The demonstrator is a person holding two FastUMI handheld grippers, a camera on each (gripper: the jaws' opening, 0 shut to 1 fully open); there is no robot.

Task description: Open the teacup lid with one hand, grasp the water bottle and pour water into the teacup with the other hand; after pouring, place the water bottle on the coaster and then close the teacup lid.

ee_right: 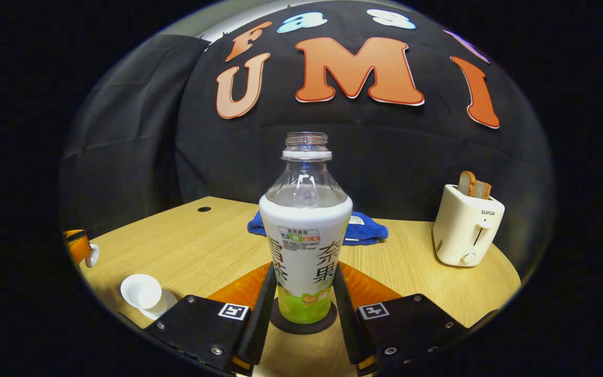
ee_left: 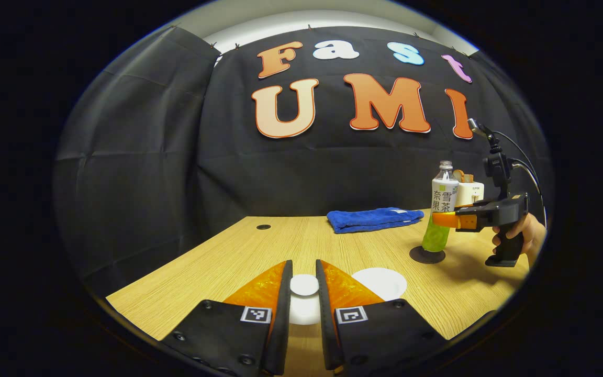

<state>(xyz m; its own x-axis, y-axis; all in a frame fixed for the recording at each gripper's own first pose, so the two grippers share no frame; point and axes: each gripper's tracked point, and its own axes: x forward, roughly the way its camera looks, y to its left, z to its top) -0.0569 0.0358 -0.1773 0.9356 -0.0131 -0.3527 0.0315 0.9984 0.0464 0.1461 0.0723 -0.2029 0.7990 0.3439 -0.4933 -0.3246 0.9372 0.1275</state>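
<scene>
The wooden worktop [ee_right: 202,251] carried a folded blue towel [ee_left: 375,219] toward the back wall and a cream toaster [ee_right: 466,228] with bread slices sticking out of its slots, off to the right in the right gripper view. Neither stood between the claws and the task's things. A small dark hole [ee_left: 263,226] sat in the worktop near the back left.

The water bottle [ee_right: 305,230] stood upright on a dark round coaster [ee_right: 304,320], its long axis vertical, its uncapped mouth pointing straight up and its label facing the right gripper's camera. The right claw [ee_right: 304,309] bracketed the bottle's lower body, a finger close along each side; whether both pressed on it or had just let go, I could not tell. In the left gripper view the same claw [ee_left: 445,219] reached in from the right at the bottle's [ee_left: 442,209] middle, held by a hand [ee_left: 529,235] on its grip, with the coaster [ee_left: 427,255] under the bottle.

The left claw [ee_left: 304,293] was narrowly parted and had the white teacup lid [ee_left: 304,285] by its knob, the fingers snug on either side. In the right gripper view the lid [ee_right: 92,255] showed at the far left edge, lifted off the worktop. The open white teacup [ee_right: 143,292] sat on its saucer at the lower left there, mouth upward, well apart from the bottle; in the left gripper view its white rim [ee_left: 382,283] lay just right of the left claw.
</scene>
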